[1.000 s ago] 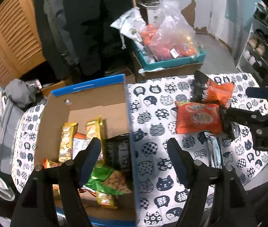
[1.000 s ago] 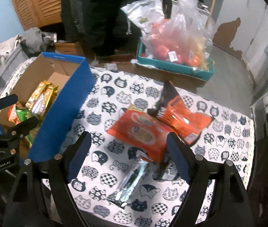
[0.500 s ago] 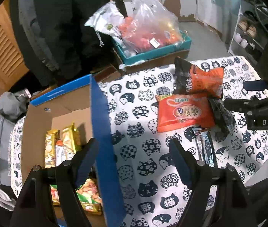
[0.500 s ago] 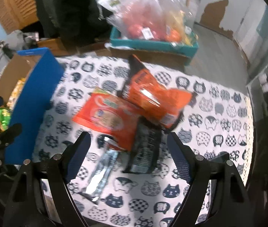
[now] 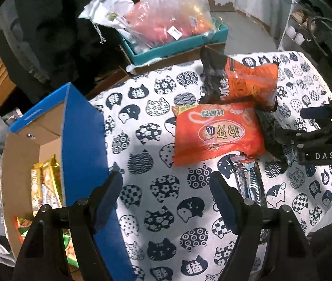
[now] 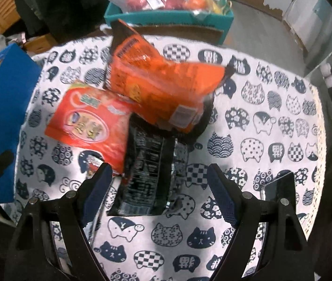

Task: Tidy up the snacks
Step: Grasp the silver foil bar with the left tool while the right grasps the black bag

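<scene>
On the tabletop (image 6: 271,145), beside the blue box (image 5: 81,145), lie a red bag (image 6: 88,126), an orange bag (image 6: 161,86), a black bag (image 6: 147,171) and a silver bar (image 5: 250,182), all touching. Over them hang the right gripper (image 6: 159,192) and left gripper (image 5: 166,199), jaws wide open, holding nothing. More snacks (image 5: 46,187) down inside the box.

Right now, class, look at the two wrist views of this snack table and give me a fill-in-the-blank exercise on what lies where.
1. The cardboard box holding snacks has a ____ outer wall.
2. The tablecloth is printed with ____ faces.
3. The right tool stands open over the ____ packet.
4. The orange-and-black bag lies partly on top of the ____ packet.

Missing words: blue; cat; black; red
</scene>
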`<state>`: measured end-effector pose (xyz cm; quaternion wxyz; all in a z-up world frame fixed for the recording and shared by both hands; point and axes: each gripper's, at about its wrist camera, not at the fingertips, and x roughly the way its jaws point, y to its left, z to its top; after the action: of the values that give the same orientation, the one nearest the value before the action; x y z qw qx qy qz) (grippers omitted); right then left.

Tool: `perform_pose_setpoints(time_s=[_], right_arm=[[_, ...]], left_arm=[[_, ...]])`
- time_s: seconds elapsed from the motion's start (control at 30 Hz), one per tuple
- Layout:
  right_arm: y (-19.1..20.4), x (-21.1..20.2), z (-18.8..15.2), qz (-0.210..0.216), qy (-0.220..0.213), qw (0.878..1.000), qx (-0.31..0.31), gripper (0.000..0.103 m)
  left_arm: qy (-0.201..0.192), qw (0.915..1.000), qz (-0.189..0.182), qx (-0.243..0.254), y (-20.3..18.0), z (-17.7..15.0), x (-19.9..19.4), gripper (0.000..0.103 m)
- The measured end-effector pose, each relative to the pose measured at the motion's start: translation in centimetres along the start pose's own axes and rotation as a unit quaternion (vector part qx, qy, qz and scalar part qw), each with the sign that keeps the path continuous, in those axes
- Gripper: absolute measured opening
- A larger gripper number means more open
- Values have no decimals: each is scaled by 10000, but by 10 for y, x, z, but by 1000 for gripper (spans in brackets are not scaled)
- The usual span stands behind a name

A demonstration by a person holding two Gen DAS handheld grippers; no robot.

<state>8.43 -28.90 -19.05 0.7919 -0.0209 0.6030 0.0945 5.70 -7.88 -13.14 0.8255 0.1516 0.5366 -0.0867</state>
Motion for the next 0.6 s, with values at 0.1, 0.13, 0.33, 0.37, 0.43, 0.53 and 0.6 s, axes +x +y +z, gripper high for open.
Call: perform_pose_setpoints(time_s=[0.1, 0.13, 0.33, 0.37, 0.43, 0.53, 0.6], right_arm=[[-6, 13, 0, 78, 132, 9998, 107, 82], [-8, 17, 0, 102, 173, 9997, 148, 82], [-14, 39, 0, 373, 361, 9979, 396, 82], [-15, 42, 1, 427, 376, 9975, 424, 82], [-15, 48, 0, 500, 405, 9969, 454, 82], [-14, 56, -4, 605, 452, 9962, 432, 81], [-11, 59, -7, 642, 453, 9962, 388, 65]], left_arm=[[76, 10000, -48, 42, -6, 0, 7, 78], [114, 9999, -66, 61, -8, 0, 10, 78], [266, 9994, -148, 175, -22, 0, 22, 78], [292, 9993, -165, 181, -23, 0, 24, 78], [345, 9990, -219, 180, -27, 1, 28, 78], [417, 9985, -291, 182, -32, 0, 32, 78], [470, 9981, -345, 179, -37, 0, 34, 78]])
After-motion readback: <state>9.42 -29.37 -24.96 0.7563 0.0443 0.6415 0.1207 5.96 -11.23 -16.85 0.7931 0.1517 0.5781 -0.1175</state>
